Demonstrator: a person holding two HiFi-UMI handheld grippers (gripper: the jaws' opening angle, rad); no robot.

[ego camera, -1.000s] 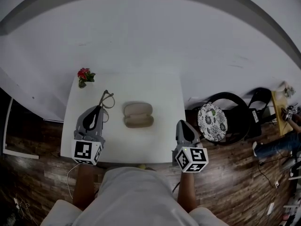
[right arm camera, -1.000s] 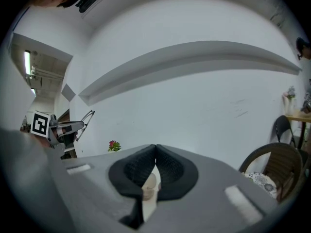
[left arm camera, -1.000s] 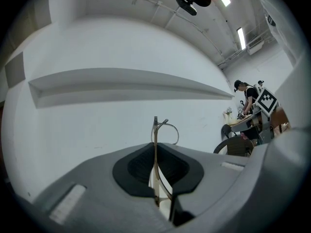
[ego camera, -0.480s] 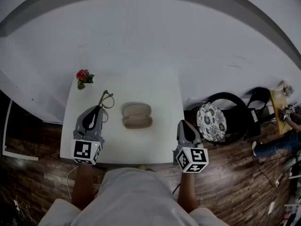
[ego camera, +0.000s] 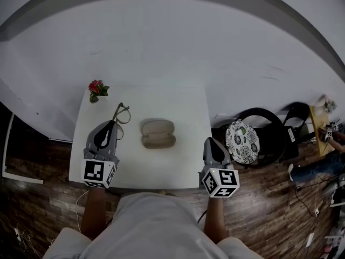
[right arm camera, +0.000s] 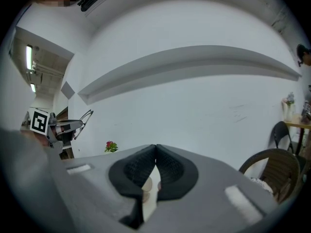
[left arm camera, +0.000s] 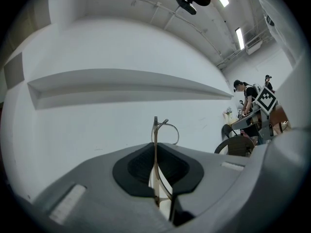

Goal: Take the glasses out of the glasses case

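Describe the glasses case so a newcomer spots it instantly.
On the small white table by the wall, the glasses case lies at the middle: a tan oval shell in two halves. Its neighbours, a red flower and thin glasses in the left gripper, are far slighter.

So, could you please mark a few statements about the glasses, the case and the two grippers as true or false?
The left gripper grips the glasses between its fingers. True.
The glasses lie inside the glasses case. False: they are out of it, held to its left.
The right gripper is shut with nothing between its fingers. True.
The red flower stands at the near right corner of the table. False: it stands at the far left corner.
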